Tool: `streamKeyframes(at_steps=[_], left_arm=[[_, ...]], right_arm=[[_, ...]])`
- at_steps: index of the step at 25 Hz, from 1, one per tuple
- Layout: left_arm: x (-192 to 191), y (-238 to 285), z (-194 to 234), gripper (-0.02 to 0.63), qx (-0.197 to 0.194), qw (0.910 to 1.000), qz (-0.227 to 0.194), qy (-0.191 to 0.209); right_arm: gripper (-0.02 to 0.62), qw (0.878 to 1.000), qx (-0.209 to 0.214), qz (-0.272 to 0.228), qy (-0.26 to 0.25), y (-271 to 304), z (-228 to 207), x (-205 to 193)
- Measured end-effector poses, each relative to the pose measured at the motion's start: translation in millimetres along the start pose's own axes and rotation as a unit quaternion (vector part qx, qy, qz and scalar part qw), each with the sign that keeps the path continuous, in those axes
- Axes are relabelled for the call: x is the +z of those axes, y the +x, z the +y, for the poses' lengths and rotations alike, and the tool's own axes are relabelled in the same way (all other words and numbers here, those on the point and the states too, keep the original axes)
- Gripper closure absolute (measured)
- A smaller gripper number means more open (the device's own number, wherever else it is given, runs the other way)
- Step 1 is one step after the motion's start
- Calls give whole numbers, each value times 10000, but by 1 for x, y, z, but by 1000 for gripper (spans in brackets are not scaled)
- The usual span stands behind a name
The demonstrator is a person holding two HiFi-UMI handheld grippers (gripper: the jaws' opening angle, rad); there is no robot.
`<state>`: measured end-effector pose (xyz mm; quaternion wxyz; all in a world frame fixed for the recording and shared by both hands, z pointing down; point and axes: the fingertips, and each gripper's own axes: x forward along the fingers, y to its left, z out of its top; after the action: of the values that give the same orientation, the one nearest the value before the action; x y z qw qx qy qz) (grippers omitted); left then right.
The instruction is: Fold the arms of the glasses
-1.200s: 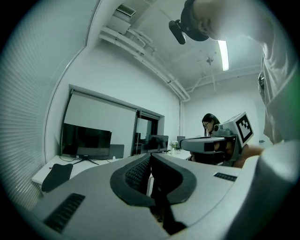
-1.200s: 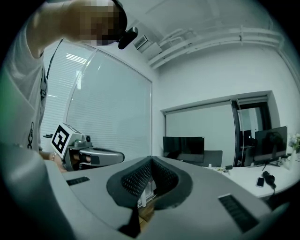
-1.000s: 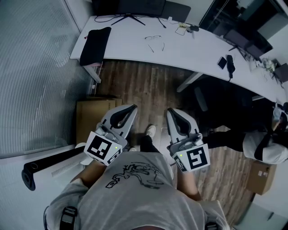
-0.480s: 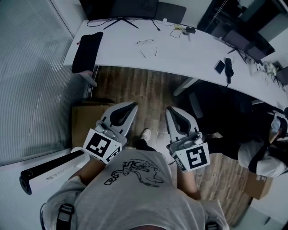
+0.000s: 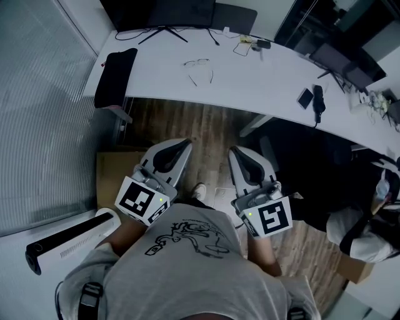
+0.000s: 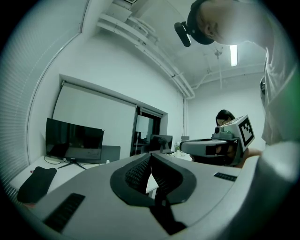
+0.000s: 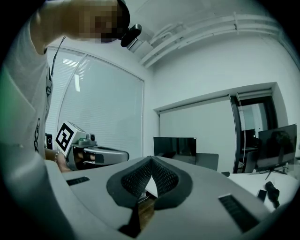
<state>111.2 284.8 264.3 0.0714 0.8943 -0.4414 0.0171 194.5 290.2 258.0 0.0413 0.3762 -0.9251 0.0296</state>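
The left gripper point(image 5: 185, 144) and the right gripper point(image 5: 235, 152) are held side by side in front of the person's chest, over the wooden floor point(image 5: 206, 128) on the near side of the white desk point(image 5: 262, 78). Both are clenched and empty — in each gripper's own view the jaws meet tip to tip with nothing between them.

The glasses point(image 5: 199, 67) lie on the desk's far left part, well apart from both grippers, with their arms unfolded and pointing toward the near edge. A monitor point(image 5: 181, 9) stands just beyond them. A black cloth point(image 5: 114, 76) drapes over the desk's left end — a phone point(image 5: 305, 98) lies farther right.
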Motion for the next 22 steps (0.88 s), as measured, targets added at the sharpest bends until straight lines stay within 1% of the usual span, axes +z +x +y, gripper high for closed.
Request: streamKeyframes(at_steps=[8, 12, 18, 22], left_arm=[[-8, 24, 16, 584, 157, 9998, 102, -80], [-9, 34, 32, 584, 239, 9996, 100, -111], [-11, 55, 59, 584, 157, 9998, 69, -74], [-8, 74, 84, 584, 86, 9998, 81, -149]], right_arm=[[586, 9999, 110, 101, 75, 18, -24, -10], [586, 9998, 52, 115, 134, 30, -37, -13], [586, 9999, -44, 132, 63, 56, -51, -16], [586, 9997, -120, 201, 80, 82, -65, -14]])
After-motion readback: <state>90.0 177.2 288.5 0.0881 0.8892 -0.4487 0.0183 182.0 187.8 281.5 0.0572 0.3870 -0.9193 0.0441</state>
